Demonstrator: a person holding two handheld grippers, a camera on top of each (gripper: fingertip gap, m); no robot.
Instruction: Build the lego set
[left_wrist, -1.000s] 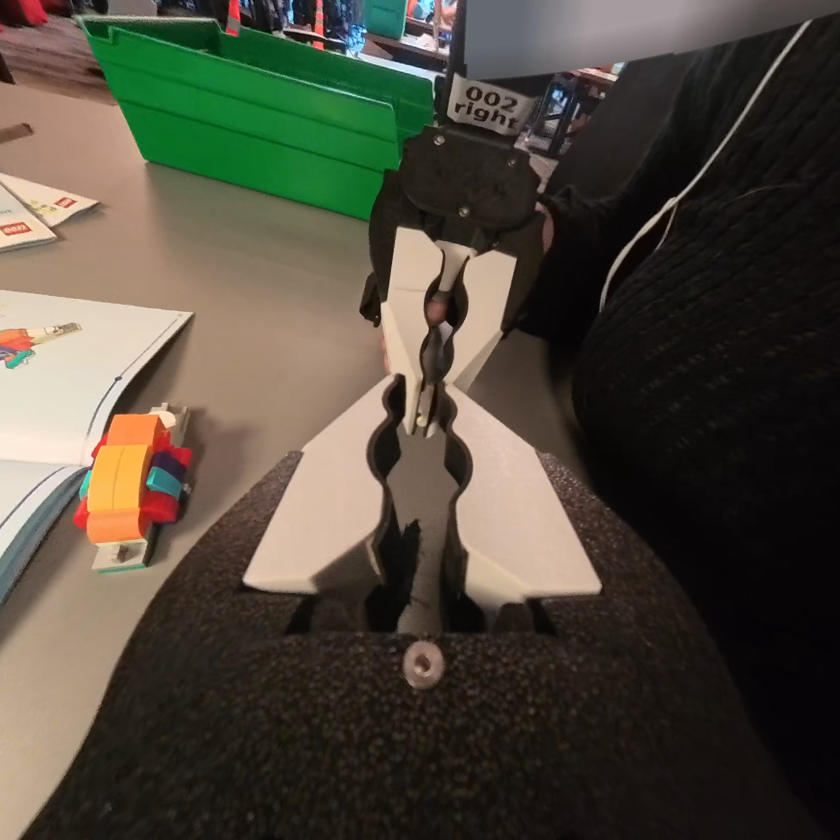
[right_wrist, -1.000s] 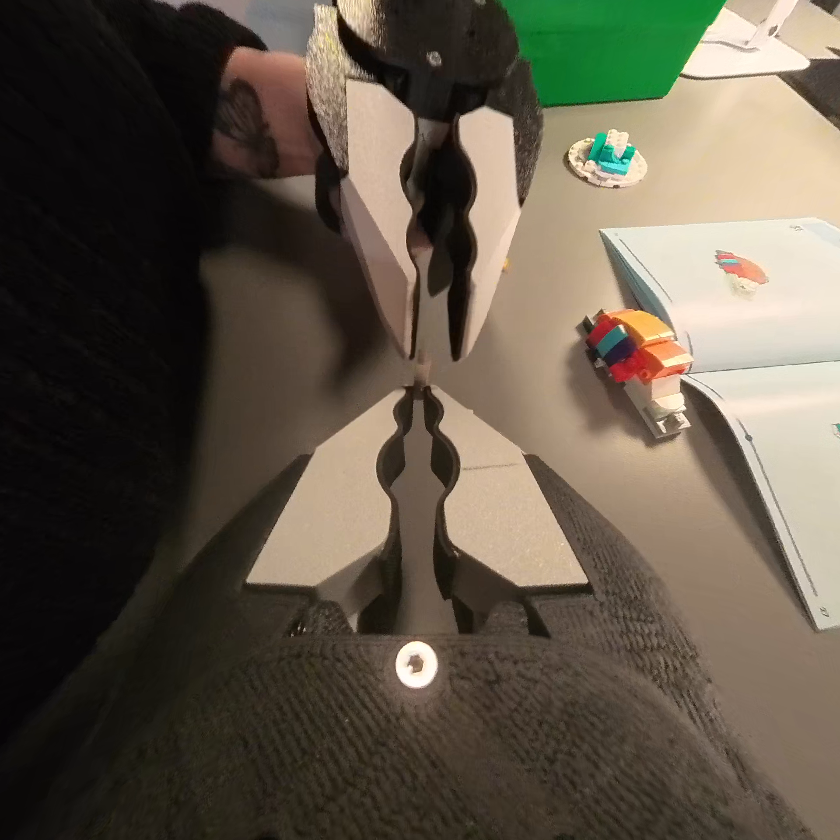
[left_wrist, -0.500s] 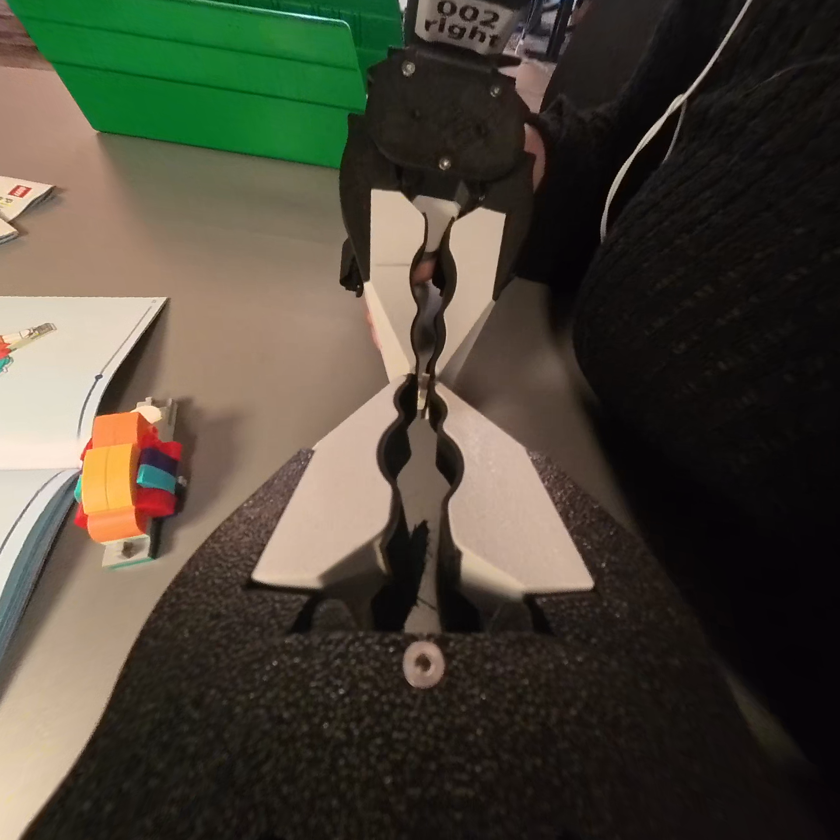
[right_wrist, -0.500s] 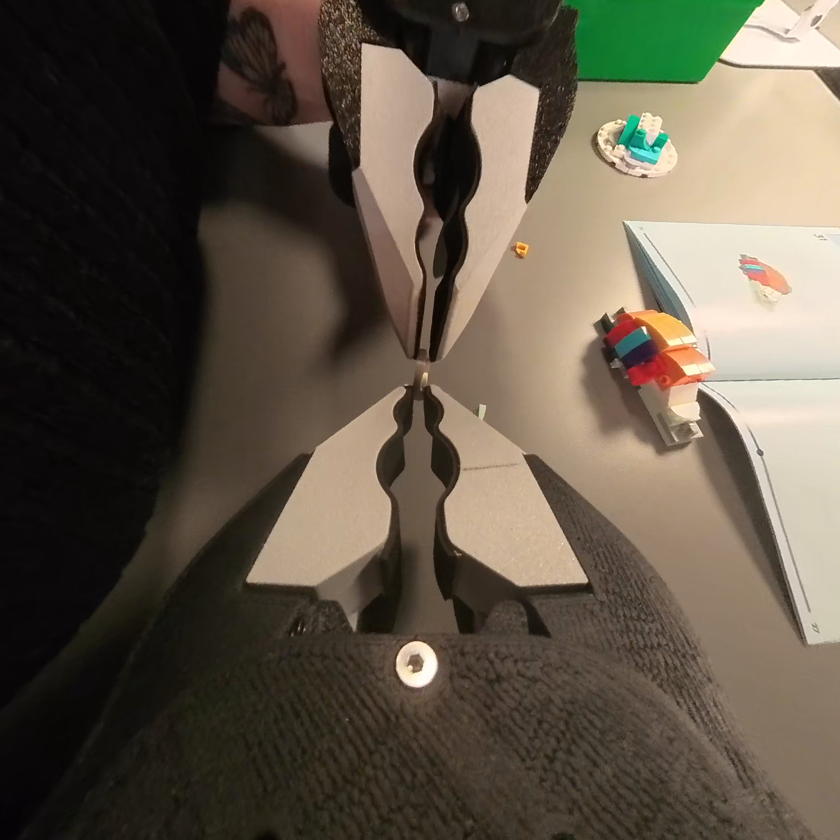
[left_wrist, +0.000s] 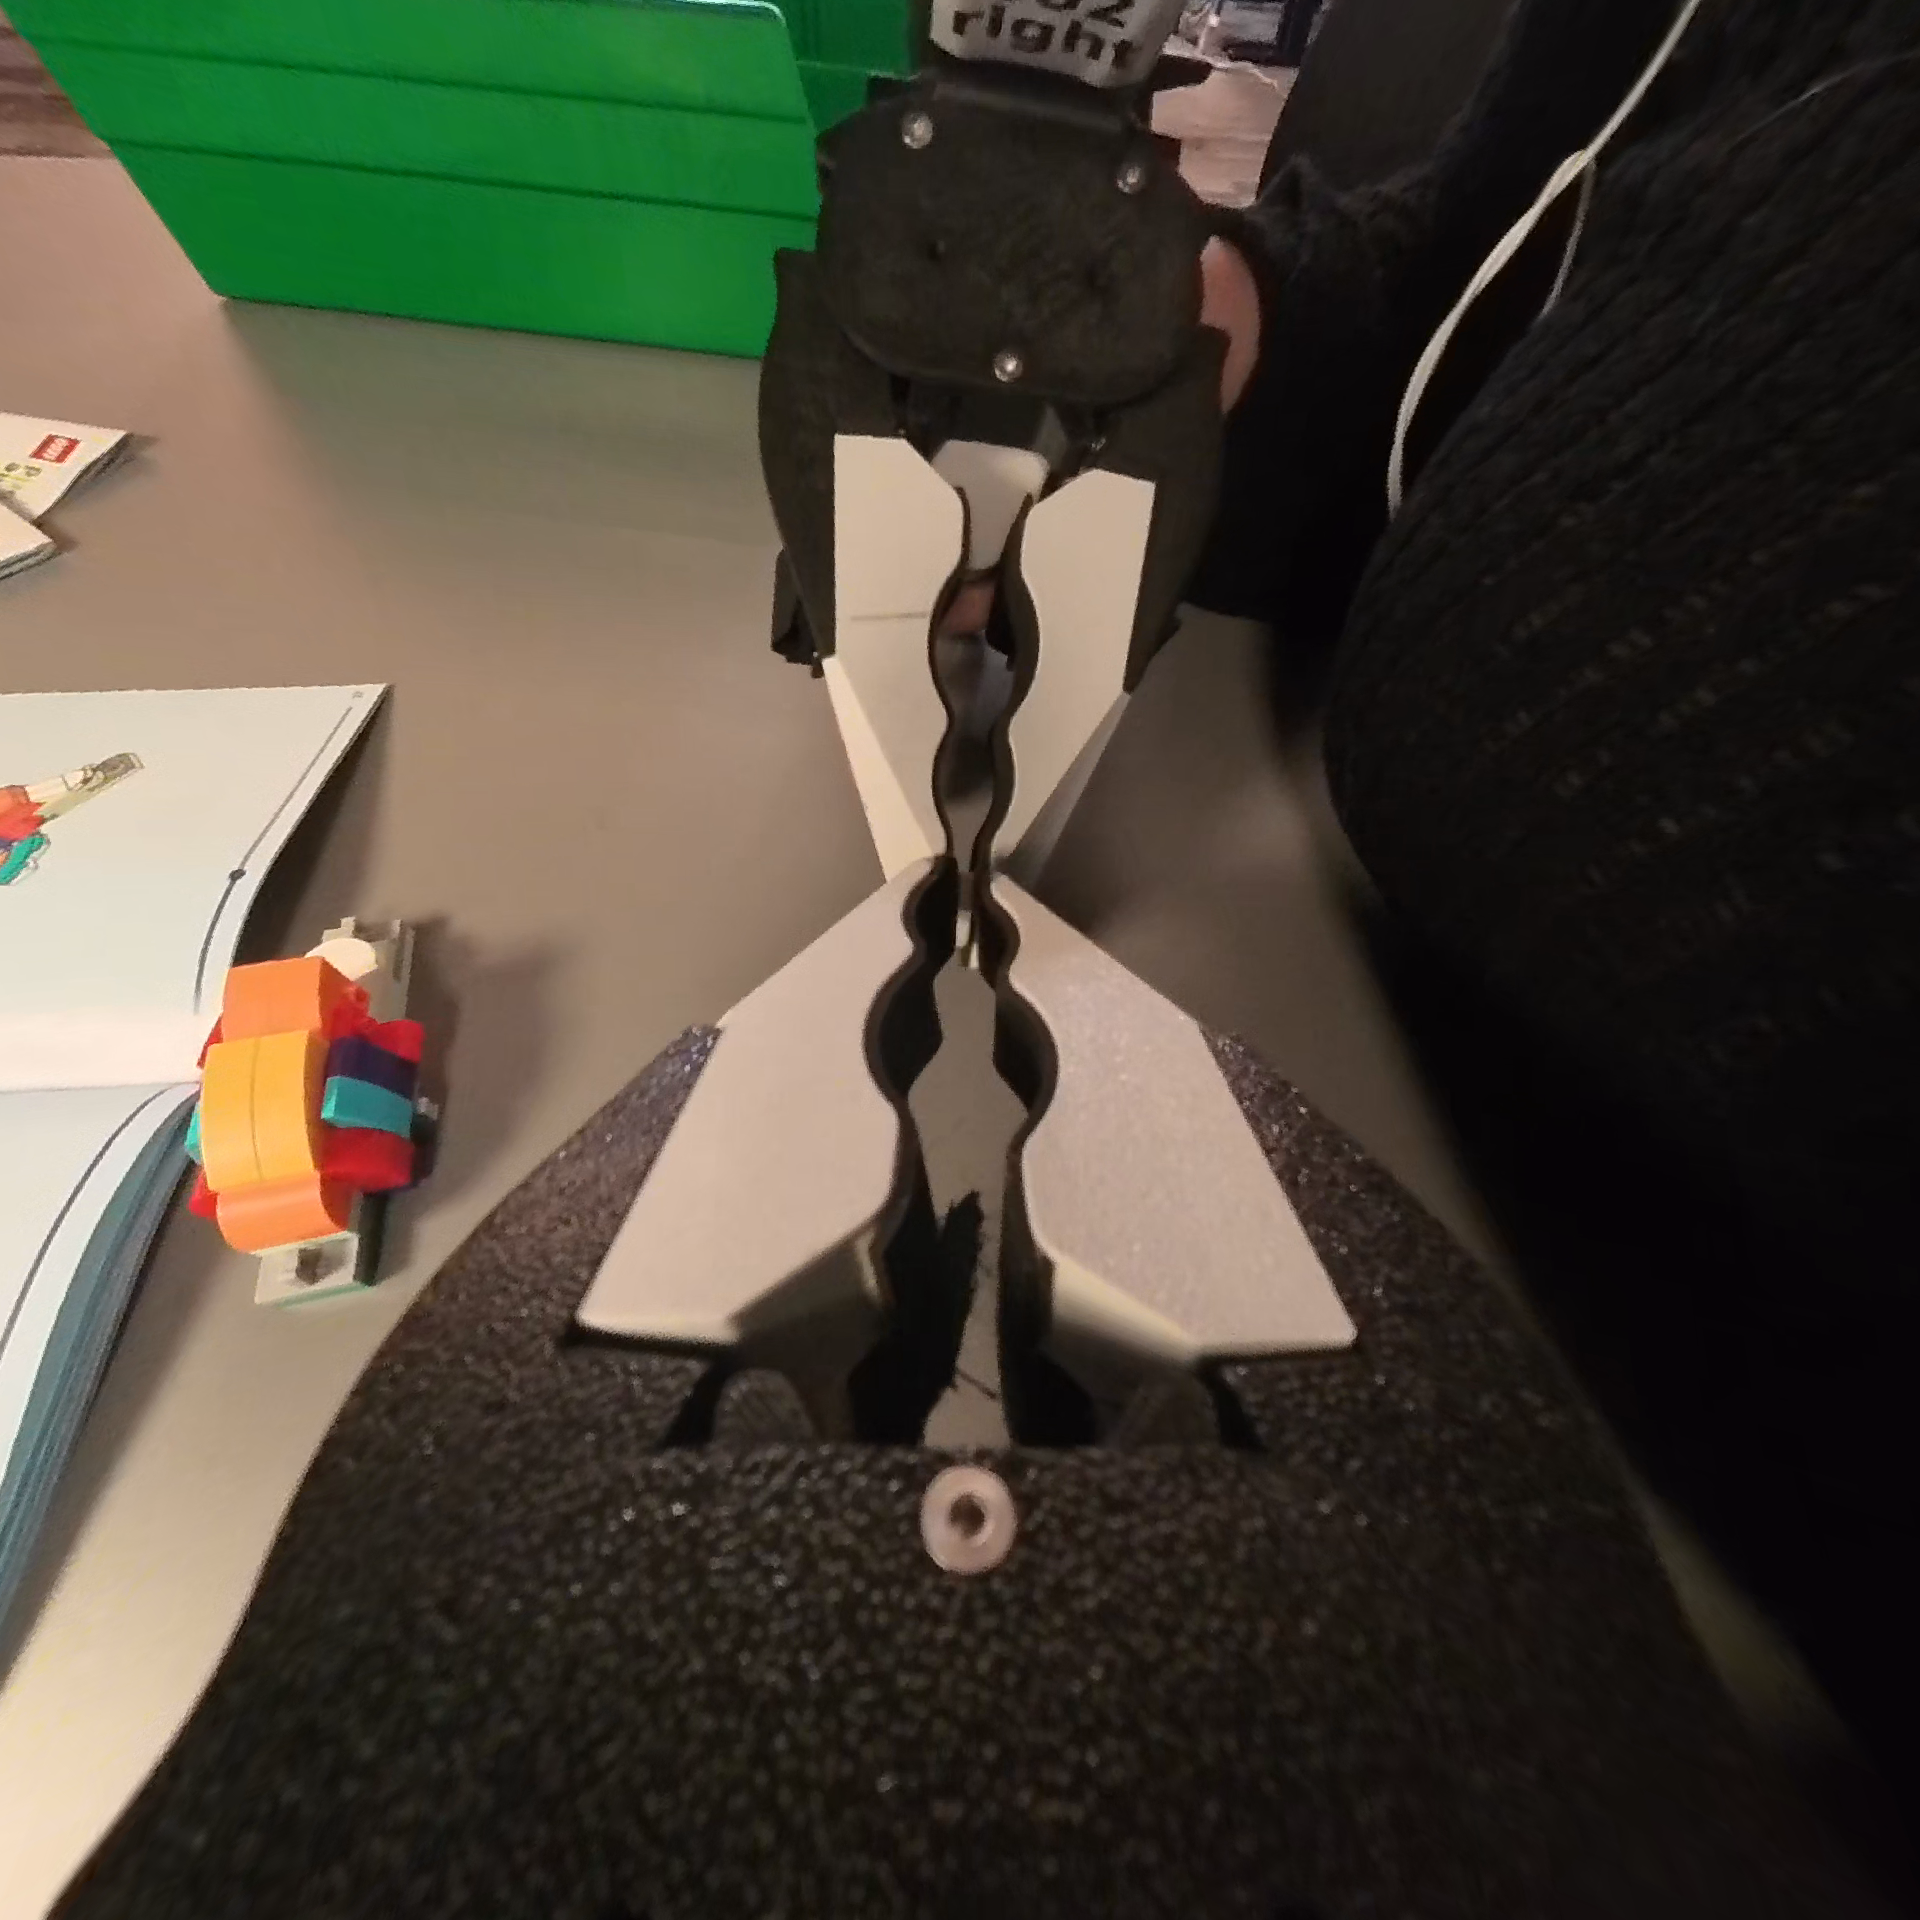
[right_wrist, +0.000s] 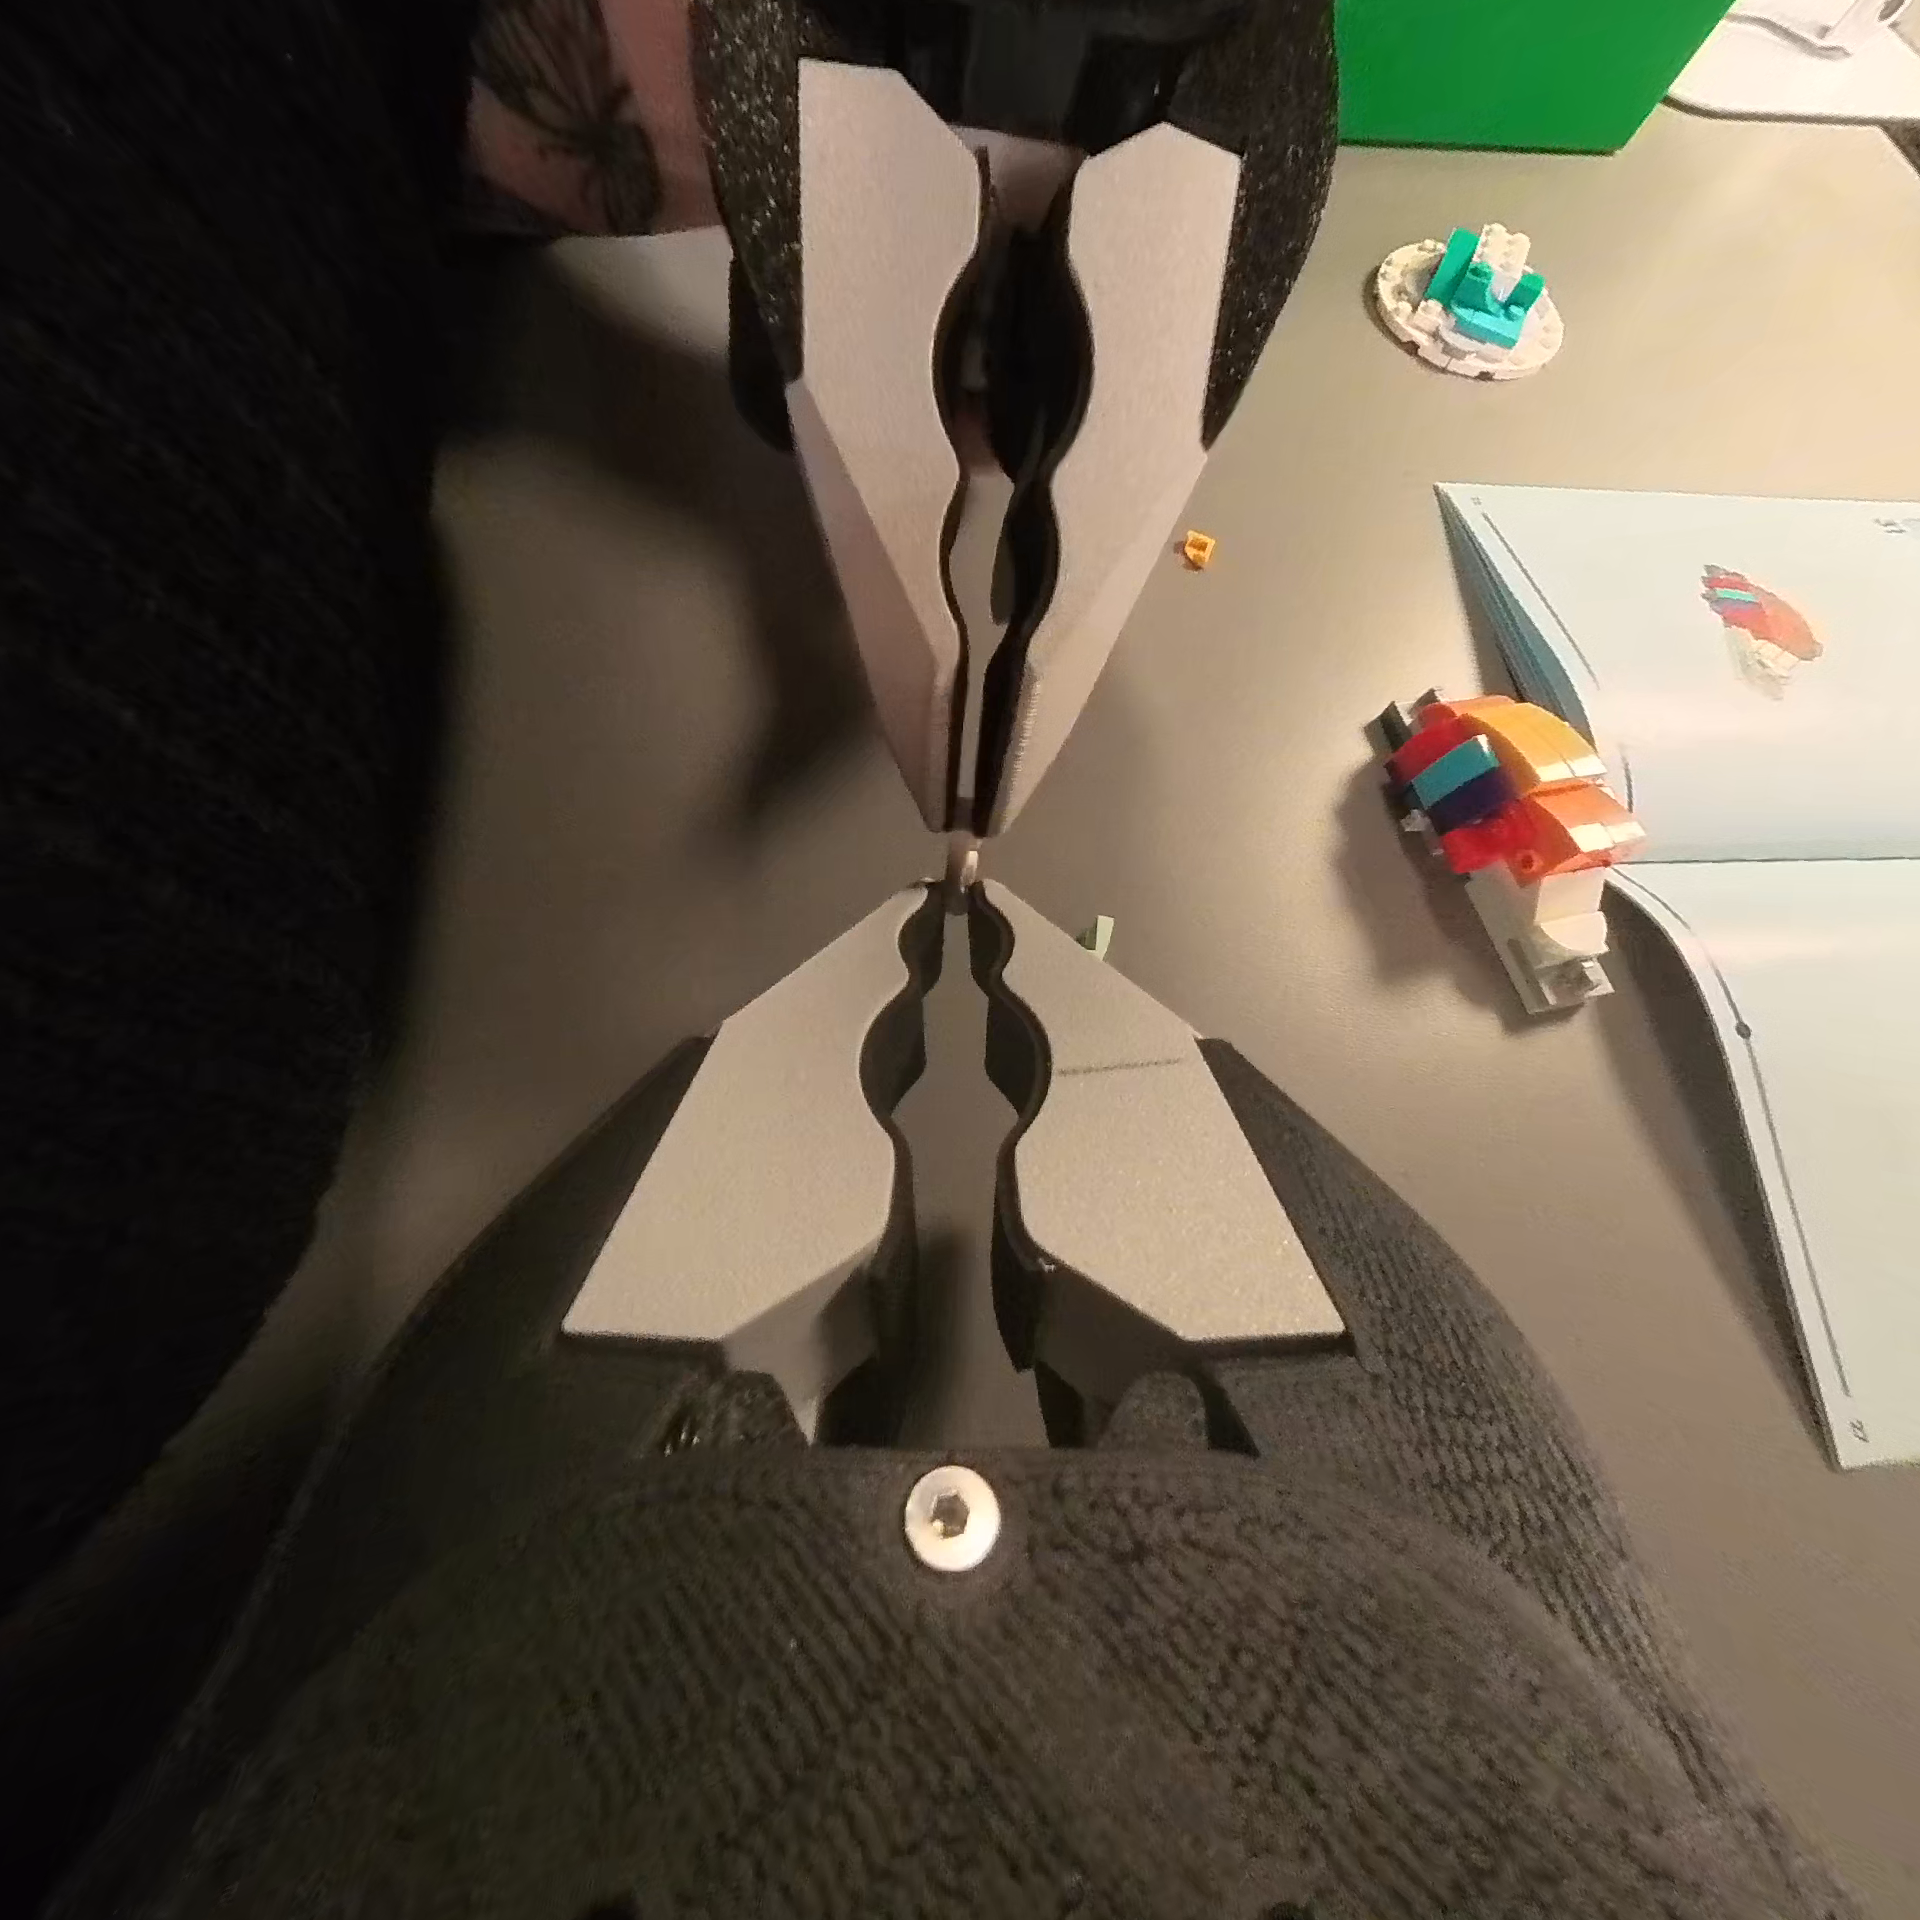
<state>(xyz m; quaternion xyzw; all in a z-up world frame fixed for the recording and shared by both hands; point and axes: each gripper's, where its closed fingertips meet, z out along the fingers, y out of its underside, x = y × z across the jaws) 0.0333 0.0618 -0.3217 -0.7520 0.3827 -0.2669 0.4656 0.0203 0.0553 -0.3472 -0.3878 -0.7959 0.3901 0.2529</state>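
Both hand-held grippers tip to tip over the grey tabletop (right_wrist: 1351, 312). Left hand-held gripper (left_wrist: 961, 914) and right hand-held gripper (right_wrist: 961, 894) each have fingers pressed nearly together at the tips, pinching the same tiny pale piece (right_wrist: 964, 868) between them (too small to tell its shape). Piece is held in the air, off the tabletop.

Partly built lego model (right_wrist: 1496, 821), orange/red/teal on a white base, lies on the tabletop just beside the open instruction booklet (right_wrist: 1714, 727), touching its edge. Small round white plate with teal bricks (right_wrist: 1782, 312) sits farther back, near the green bin (right_wrist: 1507, 73). Loose orange stud (right_wrist: 1200, 548) near the left gripper's fingers. Person's black knit sleeve (left_wrist: 1662, 727) fills one side.
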